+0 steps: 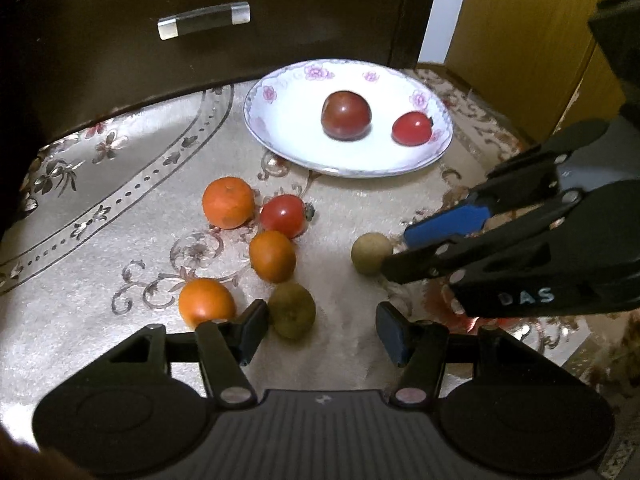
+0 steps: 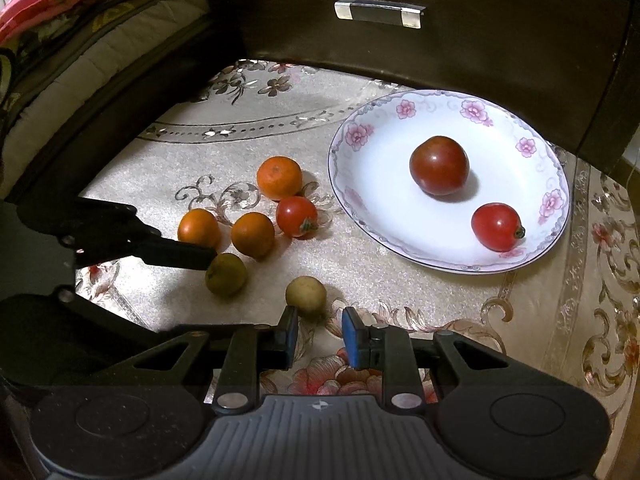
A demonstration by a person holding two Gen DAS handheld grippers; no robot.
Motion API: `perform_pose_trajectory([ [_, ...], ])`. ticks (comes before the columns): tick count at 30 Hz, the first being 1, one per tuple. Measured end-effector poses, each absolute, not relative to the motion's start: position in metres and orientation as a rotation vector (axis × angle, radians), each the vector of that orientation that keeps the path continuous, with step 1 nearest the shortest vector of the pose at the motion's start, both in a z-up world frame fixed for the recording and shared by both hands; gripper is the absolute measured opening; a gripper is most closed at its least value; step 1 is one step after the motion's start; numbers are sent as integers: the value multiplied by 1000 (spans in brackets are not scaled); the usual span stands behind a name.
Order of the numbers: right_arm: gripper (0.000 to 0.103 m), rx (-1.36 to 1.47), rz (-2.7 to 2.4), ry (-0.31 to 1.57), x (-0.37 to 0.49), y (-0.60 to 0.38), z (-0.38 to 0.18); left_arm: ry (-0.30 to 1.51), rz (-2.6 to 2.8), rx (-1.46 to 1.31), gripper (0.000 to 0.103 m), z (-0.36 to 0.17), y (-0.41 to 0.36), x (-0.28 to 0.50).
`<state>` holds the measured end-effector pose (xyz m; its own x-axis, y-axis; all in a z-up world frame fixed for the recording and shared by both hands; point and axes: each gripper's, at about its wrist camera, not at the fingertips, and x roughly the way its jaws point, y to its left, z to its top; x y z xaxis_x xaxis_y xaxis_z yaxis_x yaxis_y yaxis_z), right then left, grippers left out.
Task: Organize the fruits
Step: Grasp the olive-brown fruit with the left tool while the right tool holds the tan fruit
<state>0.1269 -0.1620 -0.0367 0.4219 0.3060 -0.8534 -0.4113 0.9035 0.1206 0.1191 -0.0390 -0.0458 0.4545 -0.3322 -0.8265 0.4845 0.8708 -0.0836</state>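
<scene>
Two tomatoes already sit on the flowered plate (image 2: 344,148) — a dark one (image 2: 439,165) and a bright red one (image 2: 497,227) — while six fruits wait on the cloth-covered surface (image 2: 400,280): three oranges, a red tomato (image 2: 296,216) and two small brownish-green fruits. The right tool (image 2: 320,336) is partly open and empty, its jaws just short of the paler fruit (image 2: 306,295); the left tool (image 1: 320,334) gapes wider, also empty, one finger (image 1: 252,330) just beside the darker fruit (image 1: 291,310). These round fruits roll easily — an off-centre squeeze may squirt one away, or nudge the clustered oranges. Both tools work close together, so a clash looks possible. Only "DAS", in white on the right tool's black body, can be read
</scene>
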Motion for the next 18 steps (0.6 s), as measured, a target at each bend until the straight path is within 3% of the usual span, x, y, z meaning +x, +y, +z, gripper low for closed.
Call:
perform_pose_trajectory([
  [7, 24, -126, 463, 1018, 127, -159, -33, 975, -476, 144, 44, -44, -32, 124],
  [18, 27, -84, 488, 1053, 139, -147, -43, 973, -476, 180, 44, -45, -35, 122],
])
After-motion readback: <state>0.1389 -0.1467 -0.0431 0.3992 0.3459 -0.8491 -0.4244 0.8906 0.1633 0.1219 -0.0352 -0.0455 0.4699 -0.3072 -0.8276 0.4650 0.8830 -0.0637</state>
